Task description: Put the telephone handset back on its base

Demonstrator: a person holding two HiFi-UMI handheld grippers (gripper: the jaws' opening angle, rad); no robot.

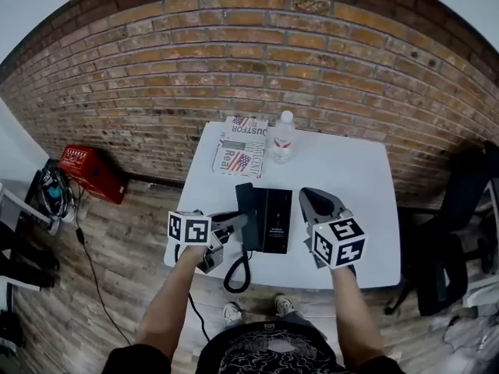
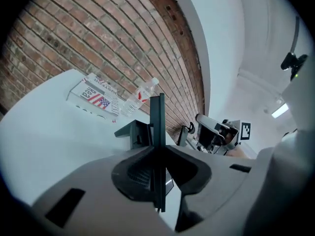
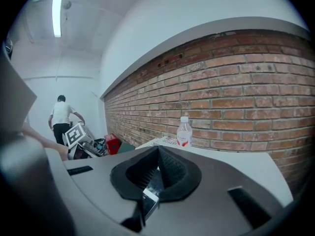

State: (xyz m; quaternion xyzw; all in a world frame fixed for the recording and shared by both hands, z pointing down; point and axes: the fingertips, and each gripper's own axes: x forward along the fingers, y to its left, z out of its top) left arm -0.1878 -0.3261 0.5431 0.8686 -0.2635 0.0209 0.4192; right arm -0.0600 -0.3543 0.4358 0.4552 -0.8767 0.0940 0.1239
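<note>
A black telephone base (image 1: pixel 273 220) sits in the middle of the white table (image 1: pixel 351 178). The black handset (image 1: pixel 245 213) lies along the base's left side, and its coiled cord (image 1: pixel 238 271) loops over the table's front edge. My left gripper (image 1: pixel 240 223) reaches in from the left with its tips at the handset; its jaws are pressed together (image 2: pixel 158 113) with nothing visible between them. The telephone (image 2: pixel 134 132) shows just beyond them. To the right of the base, my right gripper (image 1: pixel 309 196) hovers shut (image 3: pixel 157 154), and a bit of the phone shows below its jaws.
A water bottle (image 1: pixel 283 137) and a magazine (image 1: pixel 242 146) with flag print lie at the table's far edge against the brick wall. A red box (image 1: pixel 92 171) and cables are on the floor at the left, and a dark chair (image 1: pixel 460 232) stands to the right. A person (image 3: pixel 62 118) is far off.
</note>
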